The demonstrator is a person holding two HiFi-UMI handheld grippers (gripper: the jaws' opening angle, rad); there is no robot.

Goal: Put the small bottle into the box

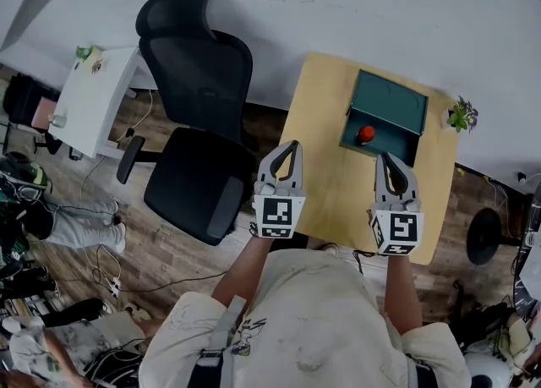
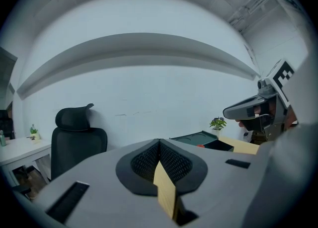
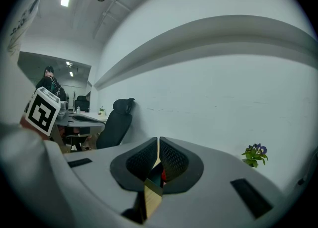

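So the left hand-held gripper [image 1: 292, 147] was parked right at the left edge of the worktop [image 1: 330, 188], jaws pressed together tip to tip. The right hand-held gripper [image 1: 384, 159] sat over the worktop's near right part, jaws closed too. Both pointed away from the person across the worktop, tipped only slightly down. The left forearm [image 1: 250, 264] and right forearm [image 1: 399, 286] reached out roughly parallel toward its near edge.

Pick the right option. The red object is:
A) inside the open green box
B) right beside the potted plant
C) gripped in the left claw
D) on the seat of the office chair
A: the head view shows the red object lying inside the open green box.
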